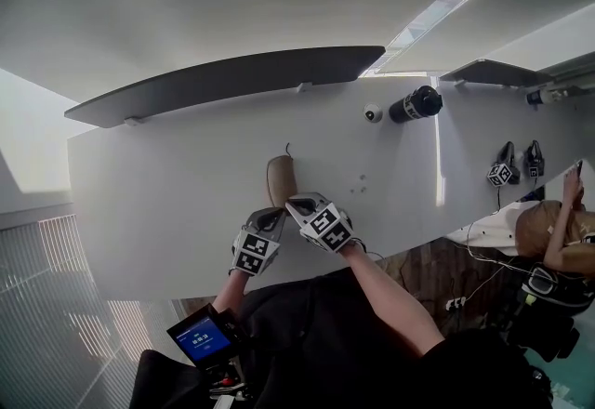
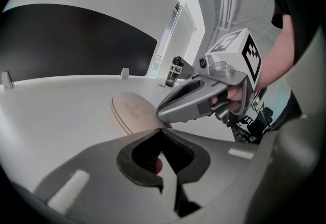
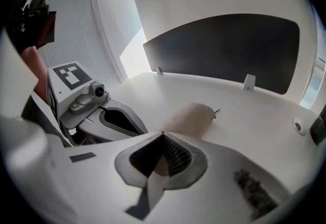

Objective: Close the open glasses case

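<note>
White table point(image 1: 167, 184), dark panel point(image 1: 232, 77) behind; only the head view shows a person point(image 1: 558, 235) at 3 o'clock. The fingers of the left gripper point(image 2: 162, 131) and right gripper point(image 3: 163, 135) both pinch the glasses case point(image 1: 280, 177).

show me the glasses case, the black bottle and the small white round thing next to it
glasses case point(image 1: 281, 177): head view, middle of its tan top.
black bottle point(image 1: 416, 104): head view, middle of its body.
small white round thing point(image 1: 373, 113): head view, its centre.

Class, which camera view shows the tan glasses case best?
The right gripper view: the glasses case stretches unobstructed beyond the jaws. The left gripper view has the right gripper overlapping it; the head view shows it small.
</note>
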`<action>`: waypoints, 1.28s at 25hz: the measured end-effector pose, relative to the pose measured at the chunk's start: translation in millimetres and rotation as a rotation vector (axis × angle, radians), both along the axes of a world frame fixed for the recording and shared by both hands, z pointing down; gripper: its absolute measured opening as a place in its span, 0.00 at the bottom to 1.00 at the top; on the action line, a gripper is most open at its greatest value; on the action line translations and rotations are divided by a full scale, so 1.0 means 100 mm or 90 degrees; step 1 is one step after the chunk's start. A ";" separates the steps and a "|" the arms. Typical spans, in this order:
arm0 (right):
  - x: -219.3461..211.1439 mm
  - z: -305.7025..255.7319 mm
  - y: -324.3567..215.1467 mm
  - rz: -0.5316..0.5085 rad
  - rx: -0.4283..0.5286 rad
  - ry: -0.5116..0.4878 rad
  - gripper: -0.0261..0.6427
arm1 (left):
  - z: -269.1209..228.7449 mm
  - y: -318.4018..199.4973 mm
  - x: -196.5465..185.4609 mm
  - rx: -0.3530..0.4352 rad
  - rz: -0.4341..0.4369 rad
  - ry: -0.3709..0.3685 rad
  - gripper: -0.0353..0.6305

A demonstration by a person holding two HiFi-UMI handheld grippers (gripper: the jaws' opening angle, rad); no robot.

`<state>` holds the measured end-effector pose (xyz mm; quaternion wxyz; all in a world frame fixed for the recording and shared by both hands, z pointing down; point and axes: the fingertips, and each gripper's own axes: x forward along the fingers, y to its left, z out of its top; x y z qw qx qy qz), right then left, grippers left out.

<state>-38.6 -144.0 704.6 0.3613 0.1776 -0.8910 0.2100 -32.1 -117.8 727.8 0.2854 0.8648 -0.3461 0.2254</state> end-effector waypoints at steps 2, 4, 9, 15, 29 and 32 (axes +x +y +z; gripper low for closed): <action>0.01 -0.03 -0.01 -0.018 0.022 0.016 0.04 | -0.01 -0.01 0.00 0.000 0.001 0.002 0.06; 0.06 -0.10 -0.04 -0.031 0.064 0.034 0.04 | -0.02 -0.01 0.01 -0.002 0.003 -0.001 0.06; 0.15 0.01 0.00 -0.039 0.062 0.062 0.04 | 0.00 0.00 -0.01 -0.004 0.000 -0.003 0.06; 0.17 0.05 0.01 -0.029 0.048 0.050 0.04 | 0.00 0.00 0.00 -0.006 0.004 -0.001 0.06; 0.18 0.05 0.00 0.004 0.074 0.053 0.04 | 0.02 -0.02 0.01 -0.005 -0.012 -0.006 0.06; 0.19 0.05 -0.01 0.007 0.070 0.058 0.04 | 0.02 -0.02 0.01 -0.007 -0.018 -0.006 0.06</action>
